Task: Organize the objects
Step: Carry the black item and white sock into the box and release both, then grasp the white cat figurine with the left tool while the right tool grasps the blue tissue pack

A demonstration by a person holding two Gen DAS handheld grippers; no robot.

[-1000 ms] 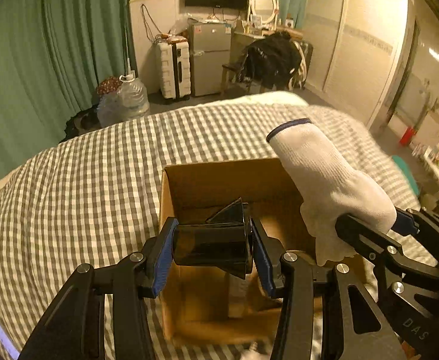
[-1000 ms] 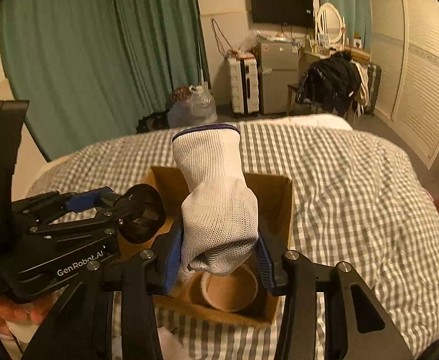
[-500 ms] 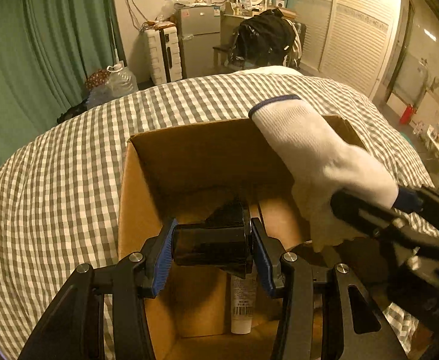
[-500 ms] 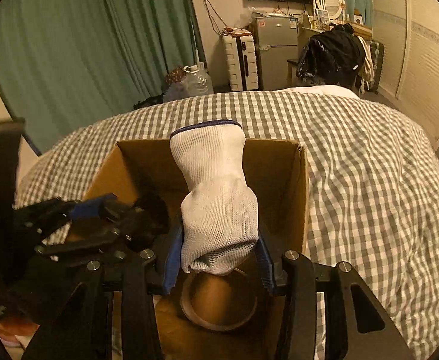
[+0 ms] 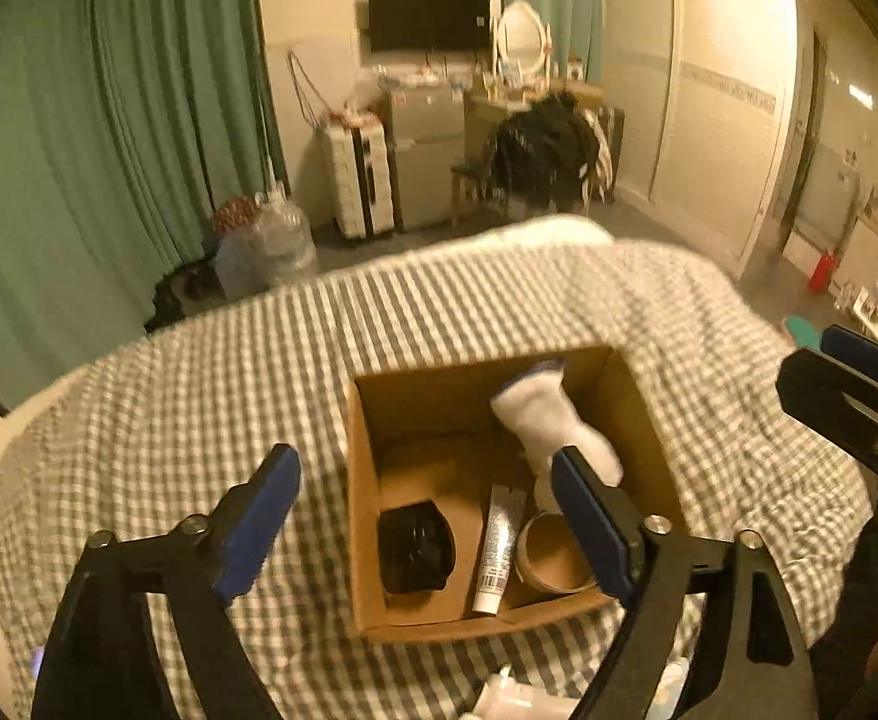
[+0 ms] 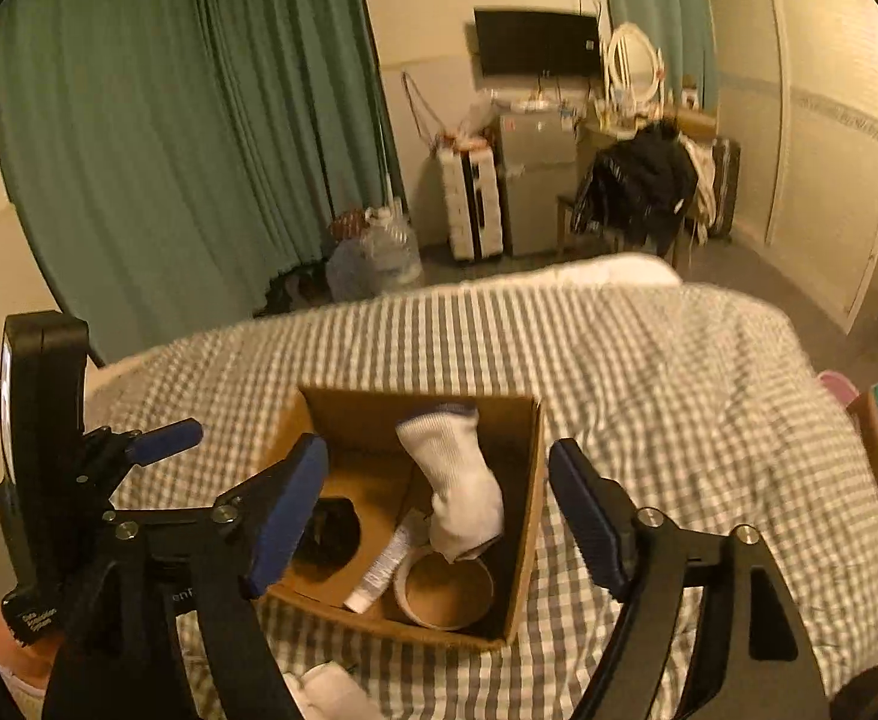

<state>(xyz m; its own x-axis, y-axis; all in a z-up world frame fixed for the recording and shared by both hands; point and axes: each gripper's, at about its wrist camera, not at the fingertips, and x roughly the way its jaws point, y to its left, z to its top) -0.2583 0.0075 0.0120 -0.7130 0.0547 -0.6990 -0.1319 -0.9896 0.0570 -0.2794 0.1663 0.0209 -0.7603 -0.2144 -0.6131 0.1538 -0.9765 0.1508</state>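
Both my grippers spread wide, jaws just opened, nothing between the pads. Left gripper (image 5: 433, 516) and right gripper (image 6: 439, 507) both hang above the cardboard box (image 5: 373, 540) on the checked bedspread (image 5: 199, 420). Inside the box, below my fingers: white glove (image 6: 460, 480) slumped against the far-right side, over the tape roll (image 6: 448, 594); black object (image 5: 415, 546) on the left of the floor; white tube (image 5: 499, 546) between it and the roll.
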